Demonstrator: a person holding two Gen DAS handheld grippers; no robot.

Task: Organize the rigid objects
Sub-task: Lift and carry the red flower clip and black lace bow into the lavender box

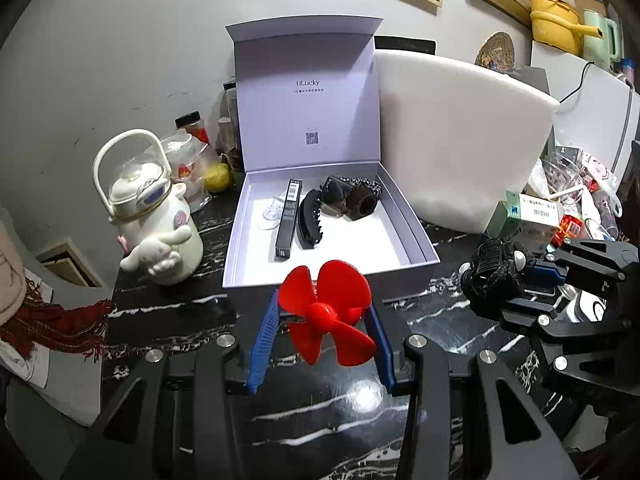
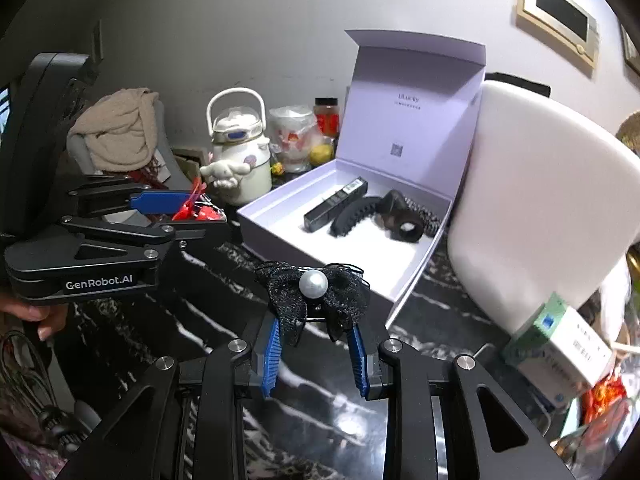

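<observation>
"ULucky" inside box lid

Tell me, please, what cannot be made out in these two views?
- Small print under the logo on the box lid: too small, both views.
- White item in the box, left wrist view: partly behind the black tube.
- Clip under the black bow, right wrist view: hidden by the bow.
- Green carton: label blurred.

The red propeller covers part of the white box's near wall. In the right wrist view, the black lace bow hides its clip, and the small print inside the box lid is illegible.
</observation>
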